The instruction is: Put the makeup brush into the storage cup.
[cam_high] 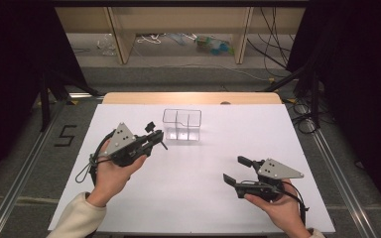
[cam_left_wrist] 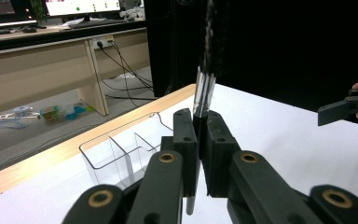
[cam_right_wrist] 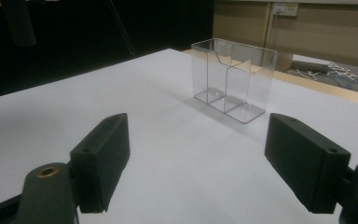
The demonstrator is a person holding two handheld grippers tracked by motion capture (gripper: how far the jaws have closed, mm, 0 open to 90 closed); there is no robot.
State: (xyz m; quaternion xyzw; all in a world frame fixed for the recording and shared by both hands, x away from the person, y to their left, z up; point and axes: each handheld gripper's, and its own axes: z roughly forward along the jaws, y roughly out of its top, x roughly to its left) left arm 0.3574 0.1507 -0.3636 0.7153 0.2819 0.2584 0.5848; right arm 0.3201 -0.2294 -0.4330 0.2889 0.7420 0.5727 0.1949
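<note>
On the left half of the white table, the left gripper has its jaws clamped on a slim dark pen-like stick; in the left gripper view the stick stands up between the two pads, its long axis running across the jaws rather than along them, with a silvery band just above the grip and a short tail poking out below. Its upper part is blurred against the dark backdrop, so it may be a pen or a brush, and I cannot tell which. Just beyond and to the right of those jaws, toward the table's far edge and about midway along it, stands a clear plastic divided holder, upright, open at the top, with thin partitions splitting it into compartments. That is the relation the coming move likely turns on: the holder lies a short way ahead of the held stick, and the stick's long axis would need to point down into one open compartment. The left hand is plainly the nearer of the two. Farther right, near the table's near right corner, the right gripper is held low with its jaws wide apart and nothing between them, well apart from the holder, which it faces.
</note>
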